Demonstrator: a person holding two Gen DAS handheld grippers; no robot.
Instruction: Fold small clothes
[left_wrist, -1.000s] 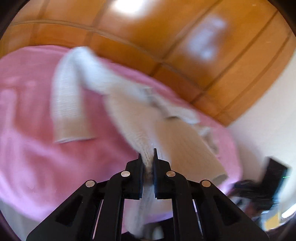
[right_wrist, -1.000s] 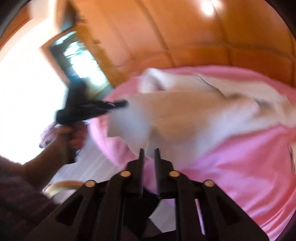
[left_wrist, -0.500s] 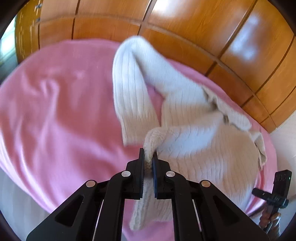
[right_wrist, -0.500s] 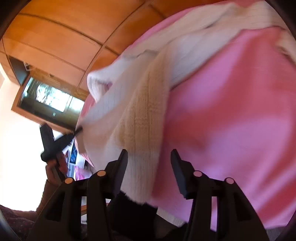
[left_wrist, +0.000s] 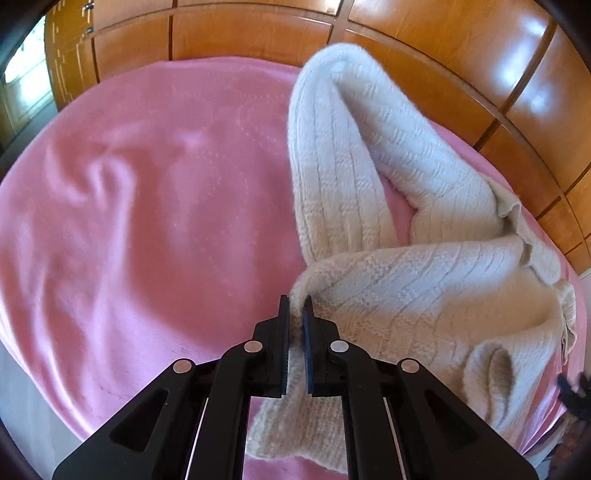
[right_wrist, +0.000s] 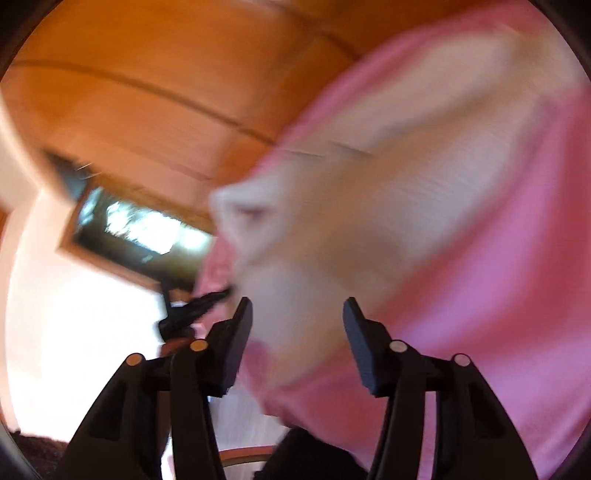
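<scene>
Cream knit sweater lies crumpled on the pink blanket; we pinch its edge in our left hand-held gripper, jaws closed on the wool. Our right hand-held gripper gapes wide before the blurred sweater, gripping nothing.

No readable text, label, brand, number or sign for you in either view. Knit sweater, pink blanket, wood panels: all unmarked. Right wrist view too blurred to read.
</scene>
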